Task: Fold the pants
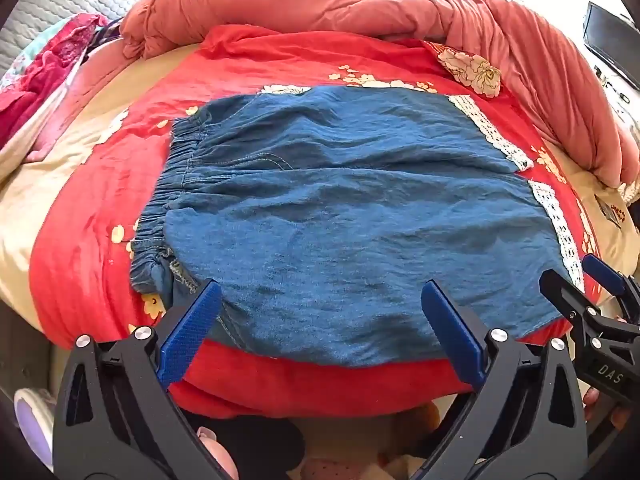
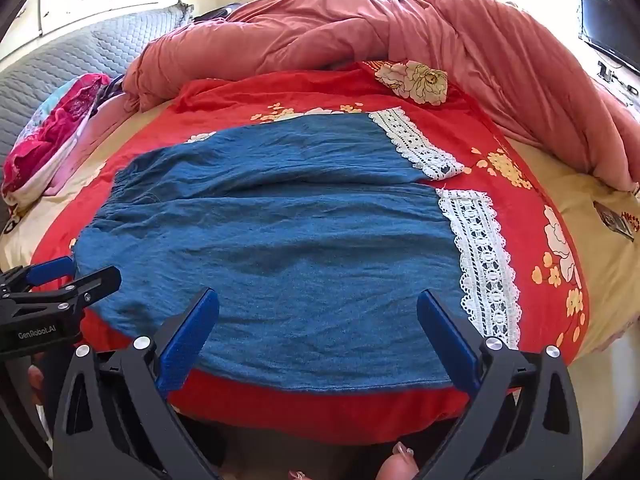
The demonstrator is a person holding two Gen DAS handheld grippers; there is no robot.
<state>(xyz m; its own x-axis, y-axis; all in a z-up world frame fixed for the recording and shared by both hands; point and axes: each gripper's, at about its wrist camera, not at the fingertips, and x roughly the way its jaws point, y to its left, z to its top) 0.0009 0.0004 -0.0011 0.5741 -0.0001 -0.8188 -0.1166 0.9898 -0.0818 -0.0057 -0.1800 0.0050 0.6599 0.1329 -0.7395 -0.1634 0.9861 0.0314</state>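
Two grippers hover over the near edge of the bed, both tilted downward, both with jaws spread wide and nothing between the pads. Left gripper (image 1: 320, 308) sits above the near hem side of the pants (image 1: 340, 216), toward the waistband end; right gripper (image 2: 318, 316) sits above the same near edge, closer to the lace-trimmed leg ends. Neither set of blue pads touches the fabric as far as the views show. Pants: blue denim-like cloth, laid flat and spread out on a red floral sheet (image 1: 100, 208), elastic waistband (image 1: 172, 184) to the left, two leg openings with white lace trim (image 2: 480, 256) to the right. The legs lie side by side, a narrow gap between the two lace bands. Light wrinkles across the cloth; no fold visible. Pink quilt (image 1: 360, 4) bunched along the far side and right side of the bed, apart from the pants. Grey quilted headboard (image 2: 60, 60) at far left, with a heap of pink and magenta clothing (image 2: 52, 136) beside it. Dark screen (image 2: 612, 28) on the wall at upper right. In the right wrist view the left gripper shows at the left edge, just beside the waistband end.
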